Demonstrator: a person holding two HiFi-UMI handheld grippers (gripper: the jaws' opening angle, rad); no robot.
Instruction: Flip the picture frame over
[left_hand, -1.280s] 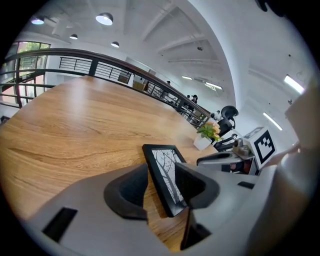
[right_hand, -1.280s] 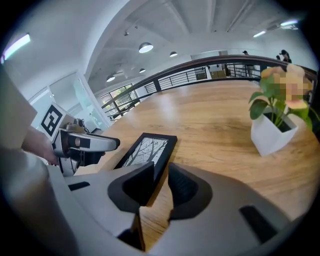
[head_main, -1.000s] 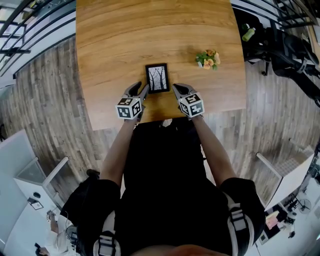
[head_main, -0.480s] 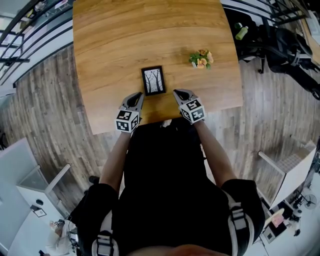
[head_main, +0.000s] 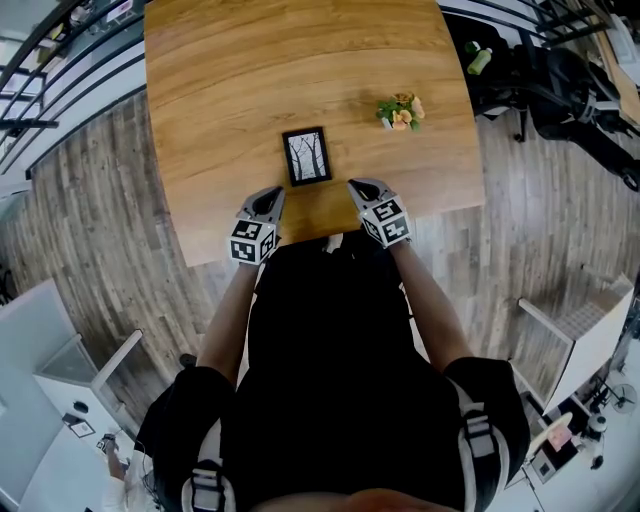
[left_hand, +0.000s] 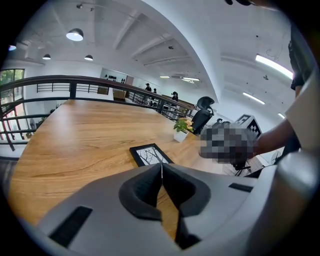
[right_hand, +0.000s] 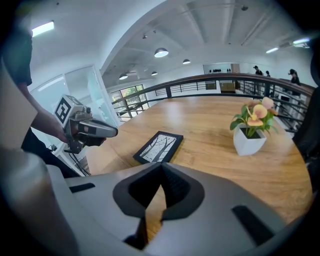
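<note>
- Head view: we look steeply down on a wooden table (head_main: 200, 120); the picture frame (head_main: 306, 156) lies flat on it near the front edge, its black-and-white tree print facing up; the left gripper (head_main: 270, 192) and right gripper (head_main: 358, 186) hover at the table's near edge, one on each side of the frame and a little nearer us, neither touching it; a small potted flower (head_main: 401, 112) stands well apart, further back and to the right.
- Left gripper view: the left gripper (left_hand: 161, 167) is clenched, its jaws having just come together with nothing between them; beyond the tips the picture frame (left_hand: 151, 155) lies flat, apart from the jaws; the potted flower (left_hand: 182, 127) stands behind it.
- Right gripper view: the right gripper (right_hand: 161, 167) is clenched too and holds nothing; the picture frame (right_hand: 159, 147) lies ahead of it, print up; the potted flower (right_hand: 252, 125) sits to the right; the left gripper (right_hand: 87, 129) shows at the left.
- What could go wrong, as we judge it: with both claws clenched, neither can take the frame until it opens; the frame lies flush on smooth wood, so a jaw pushed at its thin edge may slide it away instead of lifting it; a weak pinch may let it slip mid-turn and land hard on its front.
</note>
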